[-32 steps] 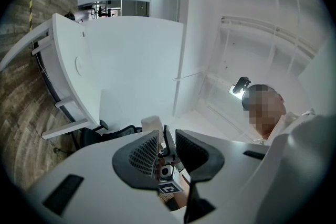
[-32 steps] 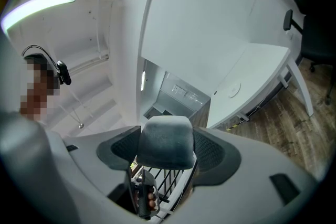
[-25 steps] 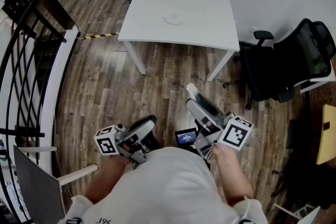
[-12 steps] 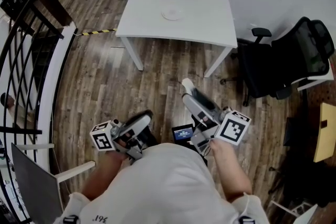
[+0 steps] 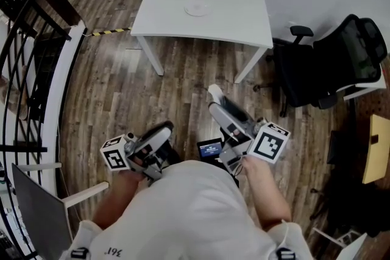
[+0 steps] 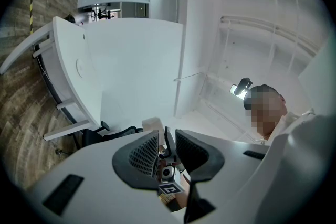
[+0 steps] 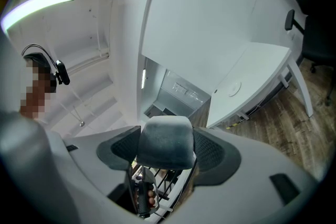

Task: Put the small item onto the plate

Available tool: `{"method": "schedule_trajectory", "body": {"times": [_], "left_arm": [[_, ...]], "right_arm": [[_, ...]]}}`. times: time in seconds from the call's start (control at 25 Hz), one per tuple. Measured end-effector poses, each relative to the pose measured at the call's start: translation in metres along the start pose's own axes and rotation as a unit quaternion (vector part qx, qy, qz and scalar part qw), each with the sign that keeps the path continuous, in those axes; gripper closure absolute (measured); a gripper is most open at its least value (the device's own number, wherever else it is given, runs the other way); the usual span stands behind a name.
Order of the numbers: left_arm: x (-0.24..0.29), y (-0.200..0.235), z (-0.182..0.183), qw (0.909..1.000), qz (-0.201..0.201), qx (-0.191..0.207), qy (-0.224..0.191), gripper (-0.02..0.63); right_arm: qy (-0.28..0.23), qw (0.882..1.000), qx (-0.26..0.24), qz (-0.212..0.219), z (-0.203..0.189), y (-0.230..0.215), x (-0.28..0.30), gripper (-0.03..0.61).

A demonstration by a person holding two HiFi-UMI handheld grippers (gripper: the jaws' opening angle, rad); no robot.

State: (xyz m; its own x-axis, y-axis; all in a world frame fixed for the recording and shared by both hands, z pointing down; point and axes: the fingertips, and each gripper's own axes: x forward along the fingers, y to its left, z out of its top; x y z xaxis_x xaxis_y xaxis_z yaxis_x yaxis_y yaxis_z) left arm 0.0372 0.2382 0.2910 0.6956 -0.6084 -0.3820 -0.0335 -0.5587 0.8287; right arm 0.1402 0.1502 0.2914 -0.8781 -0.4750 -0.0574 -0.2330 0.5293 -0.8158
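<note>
Table (image 5: pixel 237 15) and plate (image 5: pixel 197 9) have drifted upward, well ahead — right gripper (image 7: pixel 167 151) fingers (image 7: pixel 118 148) clamp the small item (image 5: pixel 214 92); left gripper (image 6: pixel 167 152) fingers (image 6: pixel 144 157) narrow.

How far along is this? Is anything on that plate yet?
Done: the right tongs are shut on a pale item, so the pickup is finished. In hand: the item is being carried, well short of the table. Left: reach the table and set the item on the plate, which looks bare. The left tongs are open and empty.
</note>
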Motion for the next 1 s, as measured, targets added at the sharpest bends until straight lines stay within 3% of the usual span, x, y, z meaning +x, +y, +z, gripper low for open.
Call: {"method": "schedule_trajectory", "body": {"times": [0.48,1.0], "left_arm": [[0.016,0.01,-0.012,1.0,0.0,-0.007,-0.001,0.509],[0.065,0.035,-0.026,0.9998,0.012,0.006,-0.015,0.509]], "right_arm": [[-0.002,1.0,0.001,-0.014,0.011,-0.013,-0.022,0.264],[0.001,1.0,0.011,-0.007,0.051,-0.053,-0.052,0.264]]}}
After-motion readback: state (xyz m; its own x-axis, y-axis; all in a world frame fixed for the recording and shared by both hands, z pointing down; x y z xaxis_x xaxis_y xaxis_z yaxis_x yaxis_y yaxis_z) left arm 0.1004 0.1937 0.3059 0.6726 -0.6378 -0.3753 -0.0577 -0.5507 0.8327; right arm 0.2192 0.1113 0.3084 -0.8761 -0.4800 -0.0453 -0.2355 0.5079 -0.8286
